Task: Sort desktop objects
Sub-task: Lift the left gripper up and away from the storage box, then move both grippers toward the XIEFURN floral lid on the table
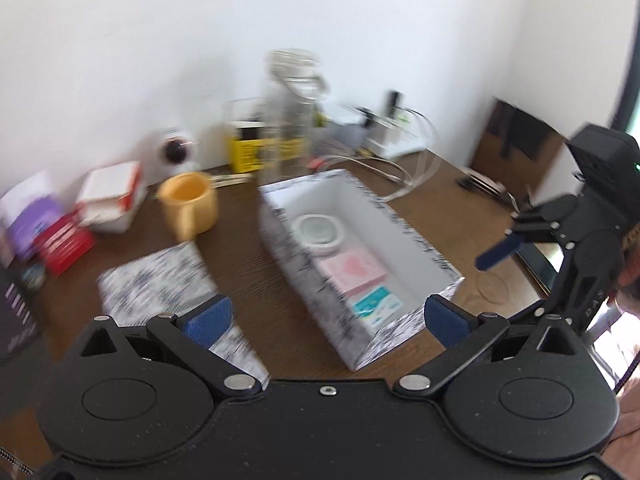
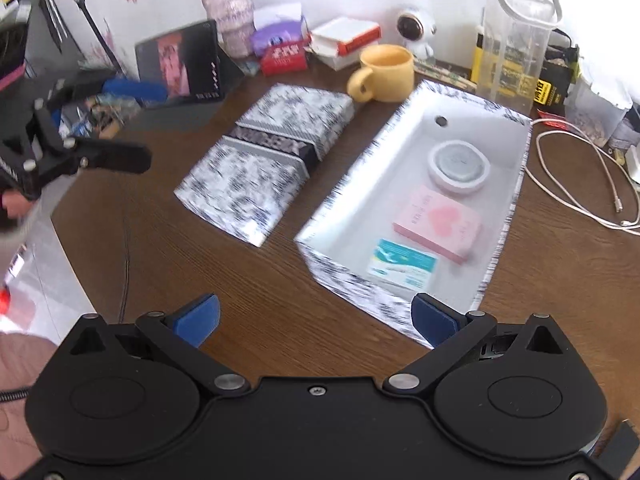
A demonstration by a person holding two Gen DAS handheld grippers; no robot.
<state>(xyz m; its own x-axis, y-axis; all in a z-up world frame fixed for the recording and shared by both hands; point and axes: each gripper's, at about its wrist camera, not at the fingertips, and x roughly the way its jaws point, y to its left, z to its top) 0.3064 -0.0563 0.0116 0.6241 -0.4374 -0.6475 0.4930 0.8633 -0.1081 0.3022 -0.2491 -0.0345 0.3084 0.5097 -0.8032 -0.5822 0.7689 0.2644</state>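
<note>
Right now I have both grippers hovering empty above the brown desk. My left gripper has its blue pads spread wide apart, with nothing between them, at the bottom of its own view; my right gripper is likewise wide apart and empty. At centre right of the right wrist view sits the open patterned box, and inside it I see a round white dish toward the far end, a pink card box in the middle and a teal-and-white packet nearest me. Just left of the box lies its patterned lid, flat on the desk. Behind them, a yellow mug stands upright near the box's far corner. The left wrist view is blurred.
</note>
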